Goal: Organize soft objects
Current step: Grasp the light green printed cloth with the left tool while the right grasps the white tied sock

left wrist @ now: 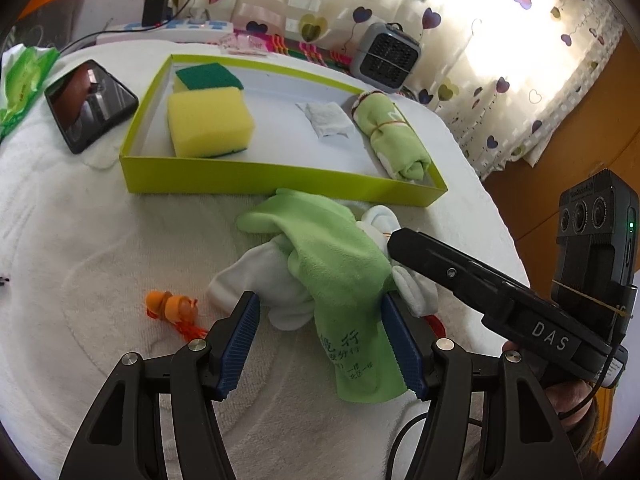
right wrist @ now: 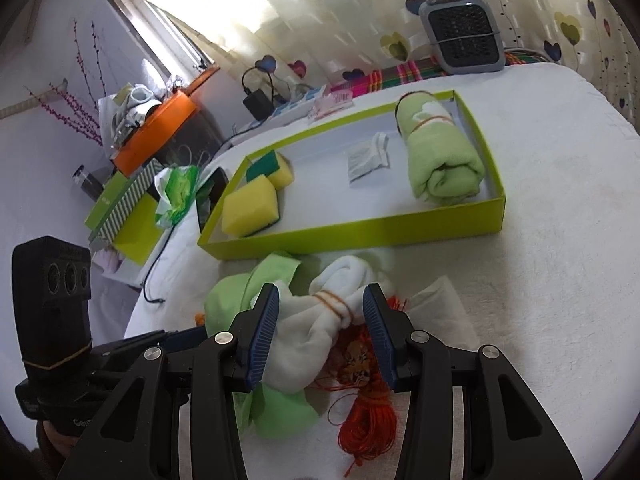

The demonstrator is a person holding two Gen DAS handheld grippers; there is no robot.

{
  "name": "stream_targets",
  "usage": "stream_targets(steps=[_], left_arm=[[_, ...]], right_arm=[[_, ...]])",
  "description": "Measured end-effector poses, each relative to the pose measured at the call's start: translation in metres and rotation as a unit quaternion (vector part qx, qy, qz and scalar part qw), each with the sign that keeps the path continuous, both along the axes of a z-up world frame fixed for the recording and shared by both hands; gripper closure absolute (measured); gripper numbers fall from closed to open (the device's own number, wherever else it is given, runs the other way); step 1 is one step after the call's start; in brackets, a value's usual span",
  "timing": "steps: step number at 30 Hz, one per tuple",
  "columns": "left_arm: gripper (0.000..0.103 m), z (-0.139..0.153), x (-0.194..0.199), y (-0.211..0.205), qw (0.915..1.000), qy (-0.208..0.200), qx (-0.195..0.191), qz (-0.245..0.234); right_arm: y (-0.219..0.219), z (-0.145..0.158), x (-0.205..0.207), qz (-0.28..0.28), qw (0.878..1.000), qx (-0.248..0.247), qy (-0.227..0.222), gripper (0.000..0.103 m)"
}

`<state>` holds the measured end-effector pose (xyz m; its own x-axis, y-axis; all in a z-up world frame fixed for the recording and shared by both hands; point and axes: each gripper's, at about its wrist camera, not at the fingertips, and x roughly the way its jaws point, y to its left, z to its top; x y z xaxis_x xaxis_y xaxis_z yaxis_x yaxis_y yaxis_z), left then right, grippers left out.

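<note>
A white towelling cover [left wrist: 120,240] is spreading across the whole surface, filling the middle and lower frame in both views. Behind it, a pale curtain [left wrist: 500,60] dotted with purple hearts is glowing with daylight along the top right of the left view. On the cover, a shallow lime-green box [left wrist: 256,176] is sitting at centre frame; inside it a rolled green towel [left wrist: 394,140] bound with a rubber band is lying at the right end, two yellow sponges [left wrist: 210,122] are stacked at the left end, and a small white folded cloth [left wrist: 328,120] is lying between them.

Just below the box's near wall, the loose bundle is lying in a heap: a green fleece cloth [left wrist: 332,264] with dark printed characters is draping over a white cloth [right wrist: 320,320] tied with an orange band. The left gripper [left wrist: 320,344] is standing wide open, its blue pads straddling the green cloth; one pad seems to be brushing it, though that is hard to judge. The right gripper [right wrist: 320,332] is sitting half open around the white knot, its pads looking just clear of the fabric.

A grey fan heater [left wrist: 386,56] is standing at the top, a dark phone [left wrist: 90,104] is lying at the left, and an orange tasselled trinket [left wrist: 172,308] is lying at the lower left.
</note>
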<state>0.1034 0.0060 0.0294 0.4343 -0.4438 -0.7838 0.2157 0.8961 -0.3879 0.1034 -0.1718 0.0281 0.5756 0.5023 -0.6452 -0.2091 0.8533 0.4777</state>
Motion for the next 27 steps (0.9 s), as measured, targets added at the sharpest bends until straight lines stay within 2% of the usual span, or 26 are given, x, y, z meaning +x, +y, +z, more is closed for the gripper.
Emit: stream_targets(steps=[7, 10, 21, 24, 27], left_arm=[[0.040, -0.0032, 0.0014, 0.0029, 1.0000, 0.005, -0.001, -0.001], [0.040, -0.0037, 0.0014, 0.0032, 1.0000, 0.005, 0.000, 0.001], [0.040, -0.0029, 0.0002, 0.0078, 0.9999, 0.002, 0.006, 0.008], [0.040, -0.0020, -0.0001, 0.0096, 0.9999, 0.001, 0.005, 0.009], [0.040, -0.0007, -0.0001, 0.0086, 0.9999, -0.001, 0.006, 0.009]], right_arm=[[0.0071, -0.0026, 0.0039, -0.004, 1.000, -0.017, 0.015, 0.058], [0.0068, -0.0068, 0.0086, -0.009, 0.999, -0.008, 0.033, 0.058], [0.0103, -0.0068, 0.0085, -0.003, 0.999, -0.020, 0.036, 0.057], [0.0092, -0.0059, 0.0071, -0.002, 0.999, -0.019, 0.032, 0.062], [0.0065, -0.0036, 0.0033, -0.005, 0.999, -0.027, 0.021, 0.079]])
